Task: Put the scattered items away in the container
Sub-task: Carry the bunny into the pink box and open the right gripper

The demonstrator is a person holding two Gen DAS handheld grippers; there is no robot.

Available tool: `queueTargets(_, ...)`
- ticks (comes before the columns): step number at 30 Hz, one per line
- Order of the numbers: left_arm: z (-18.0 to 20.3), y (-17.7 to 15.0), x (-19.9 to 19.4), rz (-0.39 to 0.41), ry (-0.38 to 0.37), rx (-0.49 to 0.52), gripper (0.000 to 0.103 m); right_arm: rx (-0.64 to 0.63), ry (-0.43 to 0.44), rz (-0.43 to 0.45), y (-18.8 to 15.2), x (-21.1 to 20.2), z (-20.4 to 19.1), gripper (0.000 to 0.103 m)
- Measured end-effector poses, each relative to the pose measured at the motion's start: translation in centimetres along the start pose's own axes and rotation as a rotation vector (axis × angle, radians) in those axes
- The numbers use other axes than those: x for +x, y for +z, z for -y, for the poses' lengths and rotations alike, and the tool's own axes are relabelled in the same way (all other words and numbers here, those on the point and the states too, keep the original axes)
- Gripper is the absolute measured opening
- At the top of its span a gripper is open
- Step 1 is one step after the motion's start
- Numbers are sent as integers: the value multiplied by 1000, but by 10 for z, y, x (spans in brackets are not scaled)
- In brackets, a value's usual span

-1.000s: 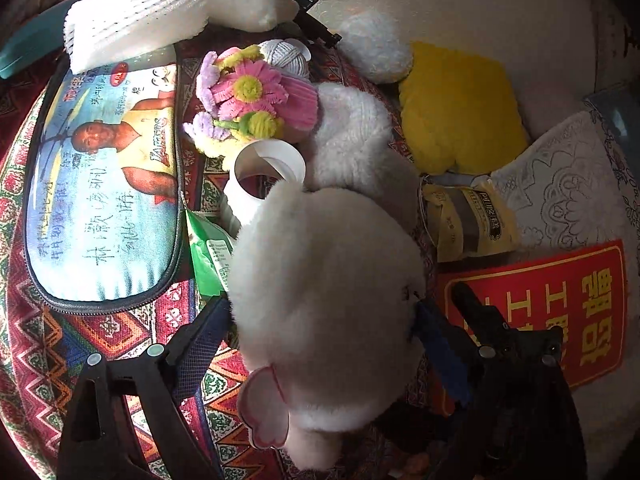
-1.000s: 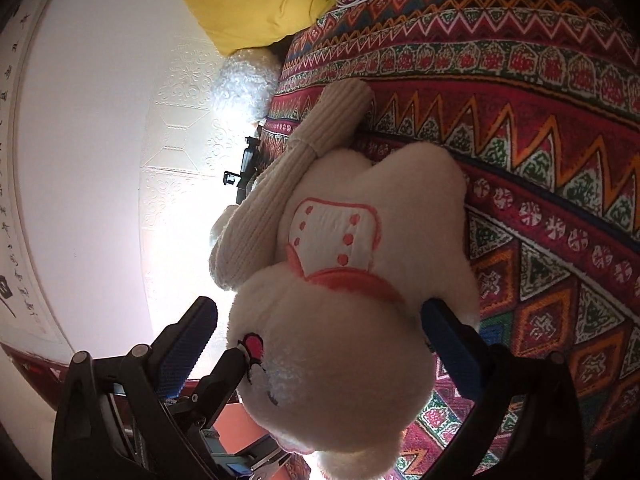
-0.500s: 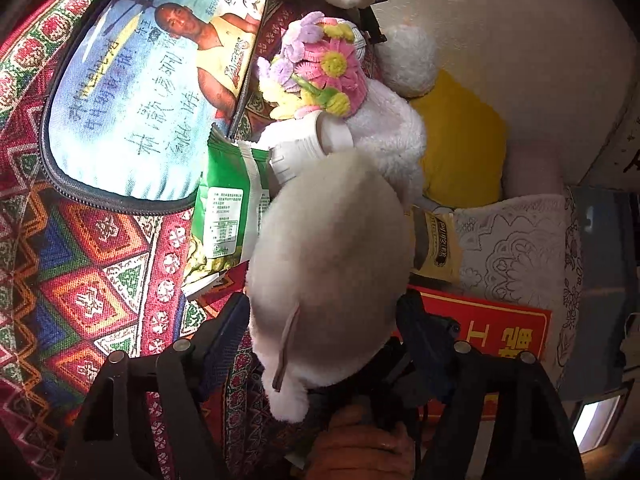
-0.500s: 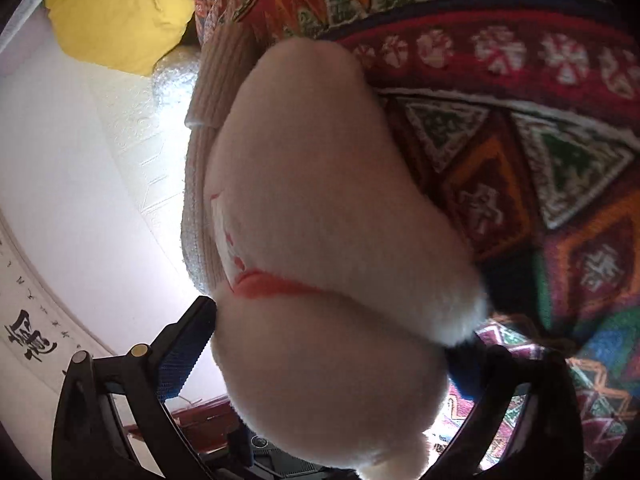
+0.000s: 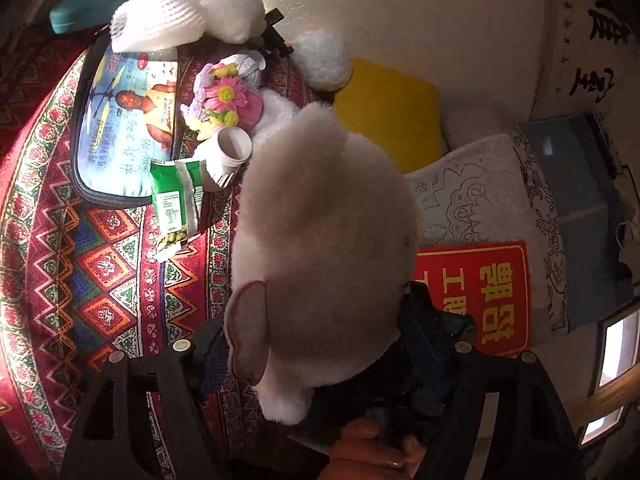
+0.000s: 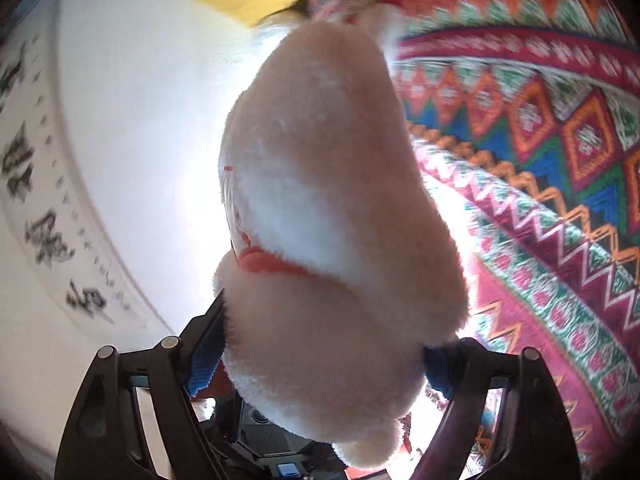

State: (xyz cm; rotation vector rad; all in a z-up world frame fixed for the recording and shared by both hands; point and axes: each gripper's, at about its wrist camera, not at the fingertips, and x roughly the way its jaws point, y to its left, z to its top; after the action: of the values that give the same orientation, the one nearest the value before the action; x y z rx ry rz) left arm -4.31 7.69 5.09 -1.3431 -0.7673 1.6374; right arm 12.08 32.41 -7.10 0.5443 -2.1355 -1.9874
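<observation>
A white plush toy point(image 5: 320, 220) with a pink ear fills the left wrist view, held above the patterned cloth point(image 5: 100, 272). My left gripper point(image 5: 314, 336) is shut on it, both blue pads pressed into the fur. In the right wrist view the same kind of white plush point(image 6: 332, 200), with a red collar, sits between the pads of my right gripper point(image 6: 320, 360). Those jaws are closing and the pads dent its sides. A hand point(image 5: 368, 448) shows under the toy. Still on the cloth lie a green snack packet point(image 5: 176, 200), a white cup point(image 5: 228, 156) and pipe-cleaner flowers point(image 5: 224, 96).
A printed zip pouch point(image 5: 124, 120), a white foam net point(image 5: 156, 28), another white plush point(image 5: 228, 4) and a yarn ball point(image 5: 248, 66) lie further back. A yellow cushion point(image 5: 388, 112), lace cloth point(image 5: 480, 200), red sign point(image 5: 480, 292) and a grey-blue box point(image 5: 572, 184) are on the right.
Both grippers have narrowed onto the white plush toy and lifted it off the patterned cloth. The left view has pulled back and up from the scattered items.
</observation>
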Motion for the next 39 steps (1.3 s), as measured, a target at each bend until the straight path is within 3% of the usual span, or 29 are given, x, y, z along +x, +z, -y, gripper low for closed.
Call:
queueTargets(4,36,-15,-78,52,16,189,75,-169,86,-76,-36,0,-57,82)
queueTargets(7,49,-15,-146,132,49,284,76,-311,134,-143,-67,32,-104,82)
queueTargets(12,38,1,-256,292,56,319,77,-473,198,-279,-141,94,-164,82)
queueTargets(16,-3,9,-336,430,84,292,79,-565,202,-400,-203,158,-190,82)
queueTargets(21,-78,29,-401,540,165,163,79,-598,139,-540,-280,243,-176,82)
queueTargets(27,-179,36,-450,612,257,-61,80,-562,19,-675,-356,341,-120,87)
queueTargets(29,-215,34,-472,647,374,-194,81,-543,-40,-722,-380,379,-95,99)
queueTargets(31,-247,29,-497,698,526,-309,81,-541,-200,-803,-401,419,-65,100)
queueTargets(33,-266,23,-518,727,623,-380,81,-510,-393,-824,-405,438,-36,100)
queueTargets(34,-271,20,-526,749,620,-398,81,-478,-429,-811,-400,437,-26,100)
queueTargets(38,-266,13,-536,792,588,-370,82,-452,-401,-733,-366,407,-23,100)
queueTargets(39,-266,12,-534,786,594,-358,82,-440,-355,-725,-357,396,-26,98)
